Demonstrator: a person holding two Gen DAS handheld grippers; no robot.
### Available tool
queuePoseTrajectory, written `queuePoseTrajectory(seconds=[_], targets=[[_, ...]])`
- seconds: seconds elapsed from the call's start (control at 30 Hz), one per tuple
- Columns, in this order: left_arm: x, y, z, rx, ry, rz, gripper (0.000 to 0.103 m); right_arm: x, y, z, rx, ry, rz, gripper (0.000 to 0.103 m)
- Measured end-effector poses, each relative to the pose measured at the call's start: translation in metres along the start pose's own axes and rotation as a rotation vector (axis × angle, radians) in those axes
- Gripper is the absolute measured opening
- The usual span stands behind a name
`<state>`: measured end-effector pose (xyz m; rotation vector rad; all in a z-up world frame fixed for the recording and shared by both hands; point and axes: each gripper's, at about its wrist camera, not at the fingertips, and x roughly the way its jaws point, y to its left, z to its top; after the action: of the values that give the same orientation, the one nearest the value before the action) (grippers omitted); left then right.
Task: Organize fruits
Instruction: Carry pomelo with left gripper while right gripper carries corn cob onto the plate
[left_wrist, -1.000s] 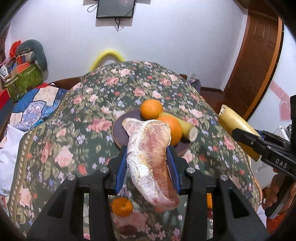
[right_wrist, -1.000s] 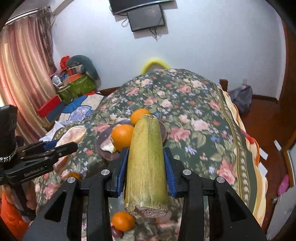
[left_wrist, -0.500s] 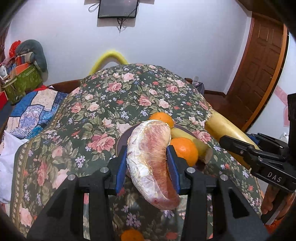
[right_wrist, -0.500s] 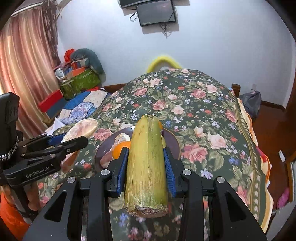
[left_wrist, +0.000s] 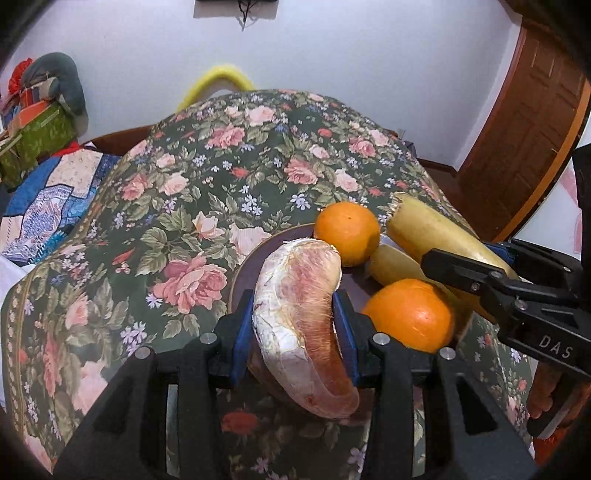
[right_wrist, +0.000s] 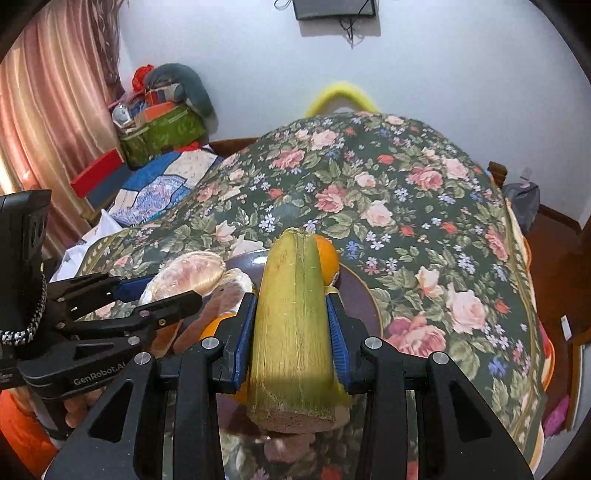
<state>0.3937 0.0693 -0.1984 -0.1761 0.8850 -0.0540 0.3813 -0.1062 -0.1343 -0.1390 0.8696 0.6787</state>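
Observation:
My left gripper (left_wrist: 295, 325) is shut on a peeled pomelo wedge (left_wrist: 299, 310) and holds it over the near edge of a dark round plate (left_wrist: 255, 258). On the plate lie two oranges (left_wrist: 347, 236) (left_wrist: 410, 317) and a yellow-green cane piece (left_wrist: 395, 262). My right gripper (right_wrist: 291, 328) is shut on a second yellow-green cane piece (right_wrist: 291, 325), above the plate (right_wrist: 358, 295). It shows at the right of the left wrist view (left_wrist: 436, 229). The left gripper with the pomelo wedge (right_wrist: 188, 273) shows at the left of the right wrist view.
The plate sits on a table with a floral cloth (left_wrist: 221, 166). Beyond it are a yellow chair back (left_wrist: 218, 77), a white wall, a wooden door (left_wrist: 528, 122) at right, and piled boxes and bags (right_wrist: 162, 122) at left by a curtain.
Both grippers have moved forward and down over the plate with their loads. The small orange near the table's front edge has passed out of view.

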Motion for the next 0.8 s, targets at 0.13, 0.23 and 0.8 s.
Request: queuePoseTrajectory(seconds=[0.13,0.23,0.8], targets=[[0.009,0.000,0.004,-0.002,0.017,-0.001,0.041,0.009,-0.001,0.002,-0.011,0.025,-0.002,0.034],[0.015,-0.002,0.006,0.000,0.030,-0.002,0.041,0.013,-0.005,0.004,-0.006,0.045,0.007,0.034],[0.019,-0.005,0.007,-0.002,0.046,0.002,0.043,0.012,-0.014,0.000,0.007,0.053,0.009,0.043]])
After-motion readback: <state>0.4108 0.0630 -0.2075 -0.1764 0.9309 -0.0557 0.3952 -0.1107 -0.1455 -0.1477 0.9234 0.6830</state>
